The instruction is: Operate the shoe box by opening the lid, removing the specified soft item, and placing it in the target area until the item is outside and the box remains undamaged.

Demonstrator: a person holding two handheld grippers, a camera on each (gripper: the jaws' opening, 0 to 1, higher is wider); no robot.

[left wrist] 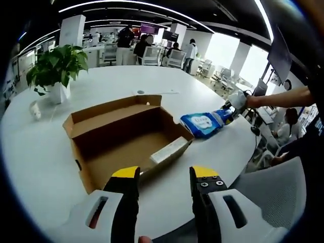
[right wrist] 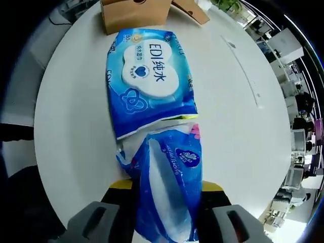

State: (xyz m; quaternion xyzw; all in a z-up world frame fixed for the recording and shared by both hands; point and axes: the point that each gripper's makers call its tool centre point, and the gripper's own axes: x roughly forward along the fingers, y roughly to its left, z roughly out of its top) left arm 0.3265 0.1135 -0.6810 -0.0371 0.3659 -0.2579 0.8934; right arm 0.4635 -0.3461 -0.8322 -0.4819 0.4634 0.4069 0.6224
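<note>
Left gripper view looks out over a broad white table in an open office, with desks, chairs and a few people standing at the far end under long ceiling lights. A potted plant stands on the far left of the table, with a small white object just beside it that is too small to tell. Mid-table sits the cardboard shoe box, its lid folded back and open, and a pale flat piece lying inside near the right wall. The left gripper hangs over the box's near edge, jaws parted and holding nothing.

Just right of the box lies the blue wipes pack, flat on the table and outside the box. The right gripper reaches in from the right to it, a gloved hand behind.

Right gripper view shows the right gripper's jaws closed on a blue tissue packet, whose far end touches the wipes pack; the box's corner is just beyond.
</note>
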